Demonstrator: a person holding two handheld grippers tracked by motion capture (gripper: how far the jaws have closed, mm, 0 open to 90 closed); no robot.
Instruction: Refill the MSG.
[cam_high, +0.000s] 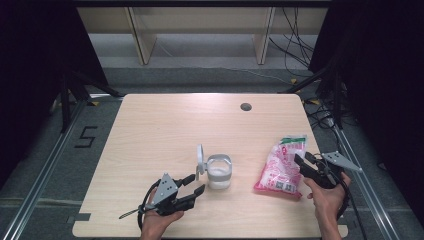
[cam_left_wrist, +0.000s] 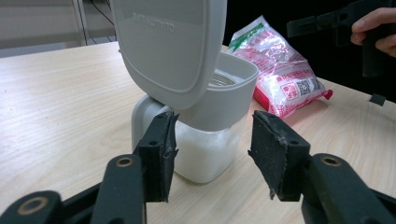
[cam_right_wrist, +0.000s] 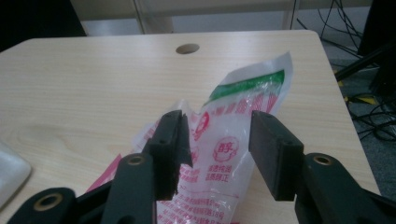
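Your left gripper (cam_high: 195, 184) sits at 7 o'clock on the counter (cam_high: 160, 130), jaws open and empty, aimed toward 2 o'clock at the jar (cam_high: 219, 172). Left gripper view: the jar (cam_left_wrist: 205, 135) stands just past the jaw tips, not touching either one, roughly centred in the gap.

Jar is upright near counter centre, slightly toward 5 o'clock. Clear body, white granular fill about halfway up, grey collar on top. Its lid (cam_high: 200, 159) is flipped open and stands up on the jar's 9 o'clock side; in the left gripper view the lid (cam_left_wrist: 168, 46) tilts toward the camera, hinge at the near-left of the collar.

The bag (cam_high: 281, 167) lies flat at 4 o'clock, well apart from the jar. Pink and white print, green band at its far end, white contents visible through the film.

Your right gripper (cam_high: 300, 162) is at 4 to 5 o'clock, jaws open, tips over the bag's right edge. Right gripper view: bag (cam_right_wrist: 224, 140) lies between and beyond the open jaws; can't tell if either jaw touches it.

A hole (cam_high: 245, 106) sits in the counter at 1 o'clock, near the far edge.
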